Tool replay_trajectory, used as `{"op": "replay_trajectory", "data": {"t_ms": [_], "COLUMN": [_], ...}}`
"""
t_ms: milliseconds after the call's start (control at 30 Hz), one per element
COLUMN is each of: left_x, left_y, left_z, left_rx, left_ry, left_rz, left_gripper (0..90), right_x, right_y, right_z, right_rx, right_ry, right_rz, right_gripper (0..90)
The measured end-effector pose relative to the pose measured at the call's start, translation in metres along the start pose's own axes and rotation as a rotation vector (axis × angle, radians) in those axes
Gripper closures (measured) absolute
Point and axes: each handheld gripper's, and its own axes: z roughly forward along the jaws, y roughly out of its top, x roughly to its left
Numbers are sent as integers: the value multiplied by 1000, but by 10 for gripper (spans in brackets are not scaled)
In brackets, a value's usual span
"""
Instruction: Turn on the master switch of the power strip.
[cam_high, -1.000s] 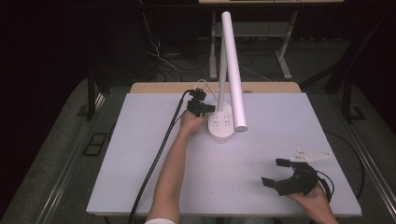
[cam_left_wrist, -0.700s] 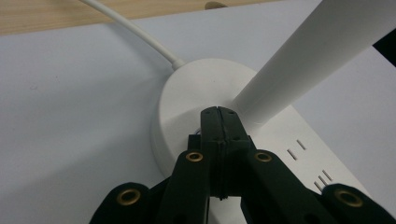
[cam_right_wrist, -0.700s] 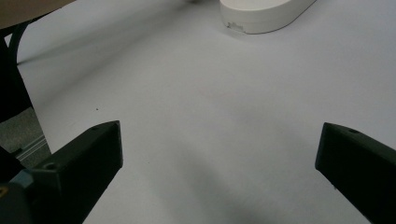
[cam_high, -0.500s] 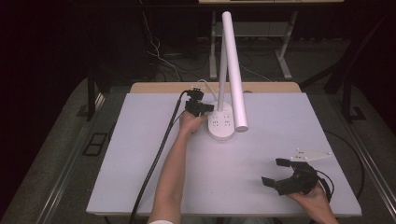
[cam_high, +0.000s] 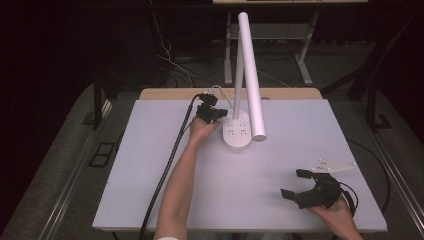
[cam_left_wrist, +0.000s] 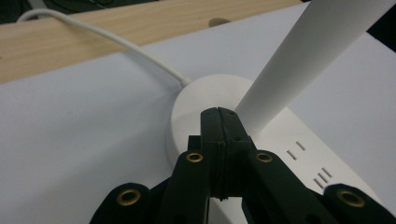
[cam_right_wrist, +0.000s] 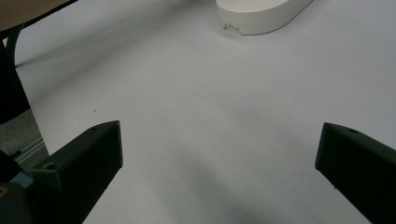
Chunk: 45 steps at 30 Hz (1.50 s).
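Left tongs (cam_left_wrist: 218, 114) pressed together, nothing between them, tips on lamp base (cam_high: 239, 136) at far middle of table (cam_high: 150, 190), right by tilted lamp arm (cam_high: 252, 75) — probably poking a switch. Push off-centre and base slides or arm swings. Right tongs (cam_high: 300, 184) wide apart, idle near corner — no bracing.

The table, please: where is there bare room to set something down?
The table is bare left of the forearm and between the lamp base and the right gripper. It is crowded at the far edge, where the shut left gripper meets the base.
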Motion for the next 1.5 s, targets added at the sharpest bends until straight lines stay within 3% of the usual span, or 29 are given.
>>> {"op": "replay_trajectory", "data": {"t_ms": [300, 533, 633, 800, 933, 1167, 1500], "left_x": [-1, 7, 9, 14, 15, 17, 17], "left_y": [1, -3, -6, -7, -5, -6, -19], "left_z": [-19, -39, -47, -66, -81, -105, -128], "left_rx": [-7, -11, -44, -53, -63, -66, -48], "left_ry": [3, 21, 19, 2, -22, -43, -62], "left_rz": [8, 26, -7, 12, 10, -16, -22], "left_gripper": [900, 894, 841, 749, 622, 313, 13], "right_x": [0, 0, 0, 0, 0, 0, 0], "right_y": [-1, -1, -1, -1, -1, 0, 0], "right_z": [-1, -2, -2, -2, -2, -2, -3], "right_rx": [-1, -5, -5, -6, -9, -13, -17], "right_ry": [-4, -4, -2, -3, -3, -3, -1], "right_rz": [4, 2, 3, 2, 3, 1, -1], "right_gripper": [2, 1, 2, 2, 2, 2, 2]}}
